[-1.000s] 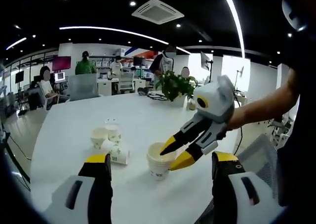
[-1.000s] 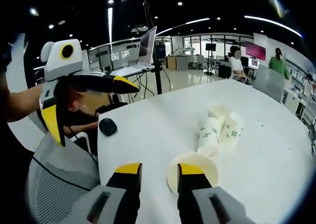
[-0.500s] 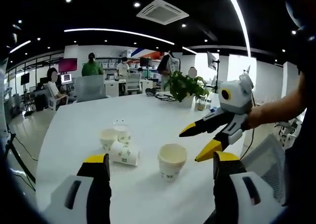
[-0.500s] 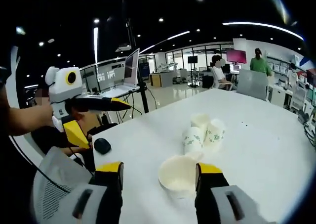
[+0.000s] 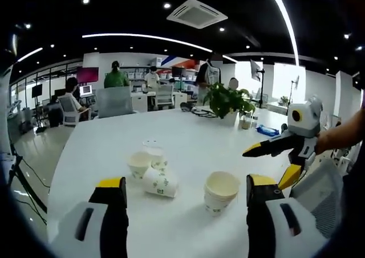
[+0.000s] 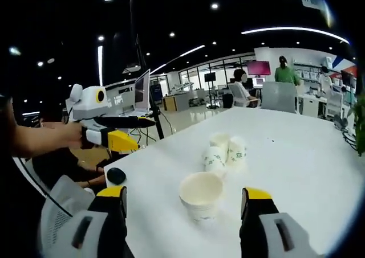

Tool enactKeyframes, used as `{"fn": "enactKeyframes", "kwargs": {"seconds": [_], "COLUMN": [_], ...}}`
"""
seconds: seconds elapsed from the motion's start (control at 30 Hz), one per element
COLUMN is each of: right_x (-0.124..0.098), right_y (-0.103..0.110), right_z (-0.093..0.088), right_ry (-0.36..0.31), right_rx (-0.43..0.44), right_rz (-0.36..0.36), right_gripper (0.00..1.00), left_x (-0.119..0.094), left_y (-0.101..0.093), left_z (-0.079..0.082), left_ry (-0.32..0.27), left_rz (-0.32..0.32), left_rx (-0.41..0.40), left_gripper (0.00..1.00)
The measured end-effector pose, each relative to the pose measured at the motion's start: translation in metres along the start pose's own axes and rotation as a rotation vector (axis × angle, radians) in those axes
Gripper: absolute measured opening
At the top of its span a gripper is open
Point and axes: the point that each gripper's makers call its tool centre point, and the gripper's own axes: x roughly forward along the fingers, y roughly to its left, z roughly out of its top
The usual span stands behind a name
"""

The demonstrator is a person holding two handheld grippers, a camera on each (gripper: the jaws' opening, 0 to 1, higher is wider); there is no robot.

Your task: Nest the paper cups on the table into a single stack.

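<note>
One white paper cup (image 5: 220,191) stands upright on the white table (image 5: 188,138), apart from the rest, and nothing holds it. Further left, two cups (image 5: 140,163) stand close together with a third cup (image 5: 159,182) lying on its side against them. My left gripper (image 5: 185,185) is open, its jaws wide on either side of the table's near part. In the right gripper view the lone cup (image 6: 201,195) sits just ahead, between the wide jaws of my open right gripper (image 6: 183,194). The right gripper (image 5: 271,166) hangs open to the right of the cup. The left gripper (image 6: 142,134) hovers at the table's left edge.
A potted plant (image 5: 226,99) and cables sit at the table's far side, with office chairs (image 5: 109,101) and people beyond. A black mouse (image 6: 116,175) lies by the near left corner. A mesh chair back (image 6: 61,208) stands below it.
My right gripper opened off the lone cup's rim and drew back to the right, leaving the cup standing. Both cameras pulled back from the table.
</note>
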Motion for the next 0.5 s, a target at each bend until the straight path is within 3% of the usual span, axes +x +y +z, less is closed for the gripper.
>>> {"fn": "enactKeyframes", "kwargs": {"seconds": [0.3, 0.5], "right_x": [-0.01, -0.017], "right_y": [-0.001, -0.003], "right_z": [-0.011, -0.018], "right_ry": [-0.021, -0.024], "right_rx": [0.007, -0.003], "right_rz": [-0.021, -0.044], "right_gripper": [0.92, 0.96], "left_x": [0.014, 0.032], "left_y": [0.008, 0.023], "left_z": [0.0, -0.002], "left_ry": [0.03, 0.057], "left_rz": [-0.018, -0.021], "left_rx": [0.038, 0.058], "left_gripper": [0.82, 0.78]}}
